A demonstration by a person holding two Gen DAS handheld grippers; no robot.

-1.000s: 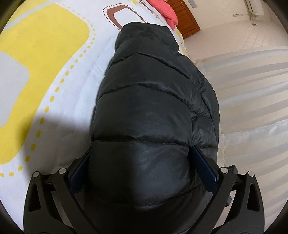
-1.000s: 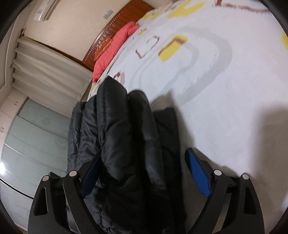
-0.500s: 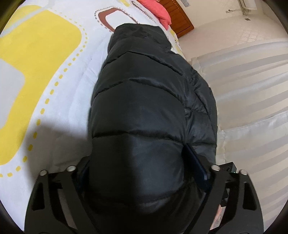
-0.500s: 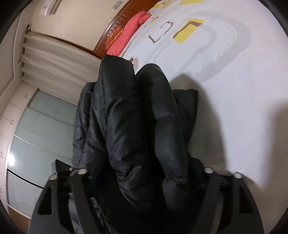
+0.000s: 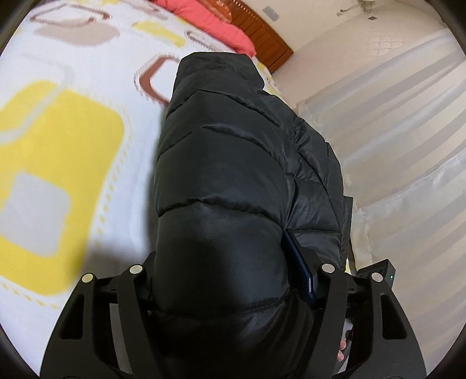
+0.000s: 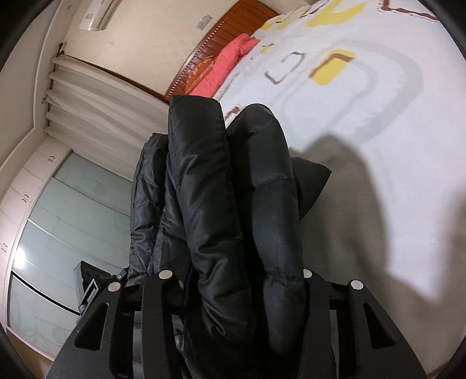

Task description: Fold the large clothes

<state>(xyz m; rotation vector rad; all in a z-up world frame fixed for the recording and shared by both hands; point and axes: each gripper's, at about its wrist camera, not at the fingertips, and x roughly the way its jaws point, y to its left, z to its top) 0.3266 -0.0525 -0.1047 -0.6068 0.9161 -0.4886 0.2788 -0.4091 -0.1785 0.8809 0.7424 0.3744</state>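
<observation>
Over the patterned bed (image 5: 72, 122), both grippers' jaws are closing, pressed onto the black puffer jacket (image 5: 233, 163).

Both tools, left (image 5: 221, 262) and right (image 6: 233, 277), are closing onto the black jacket (image 5: 233, 163), now lifted.

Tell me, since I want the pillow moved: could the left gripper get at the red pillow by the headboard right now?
Probably not. The left gripper is closing with the black puffer jacket bulging between its fingers, and that bulk lies between it and the red pillow far up the bed.
</observation>
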